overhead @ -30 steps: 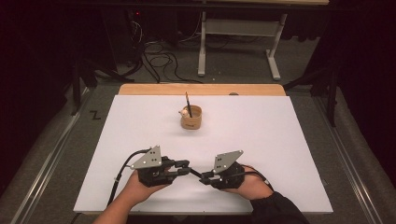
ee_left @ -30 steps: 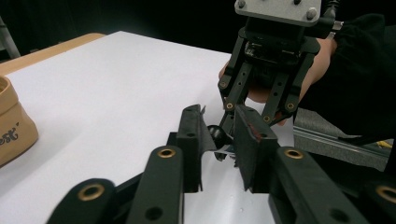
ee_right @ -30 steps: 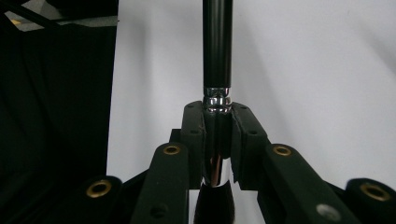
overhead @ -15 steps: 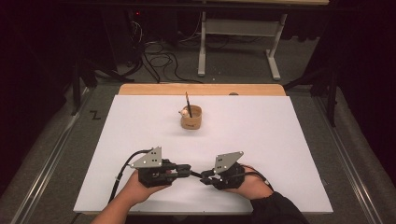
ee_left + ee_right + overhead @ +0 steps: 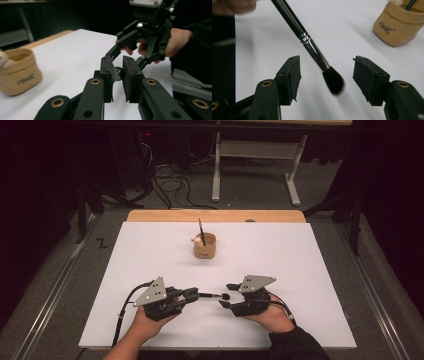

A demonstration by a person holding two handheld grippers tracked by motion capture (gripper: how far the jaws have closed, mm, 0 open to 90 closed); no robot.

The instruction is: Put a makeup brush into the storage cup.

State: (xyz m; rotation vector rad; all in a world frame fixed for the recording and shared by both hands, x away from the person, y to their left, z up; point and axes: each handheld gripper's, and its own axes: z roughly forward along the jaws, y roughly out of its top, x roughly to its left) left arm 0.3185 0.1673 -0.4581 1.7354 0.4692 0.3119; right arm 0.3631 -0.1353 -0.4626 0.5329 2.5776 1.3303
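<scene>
We judge the slim black makeup brush with chrome ferrule (image 5: 313,51) light, rigid, slippery; the left gripper (image 5: 192,294) clamps its handle above the white table (image 5: 300,270), while the right gripper (image 5: 226,295), jaws just opened, brackets its soft bristles untouched.

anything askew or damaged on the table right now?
Nothing spilled or broken. The makeup brush is held off the table by the left gripper, bristles between the right gripper's open jaws, which have just been opening. The tan cup stands upright.

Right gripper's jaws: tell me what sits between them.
The makeup brush's dark bristle tip, untouched by the right gripper's open jaws, in the right gripper view.
</scene>
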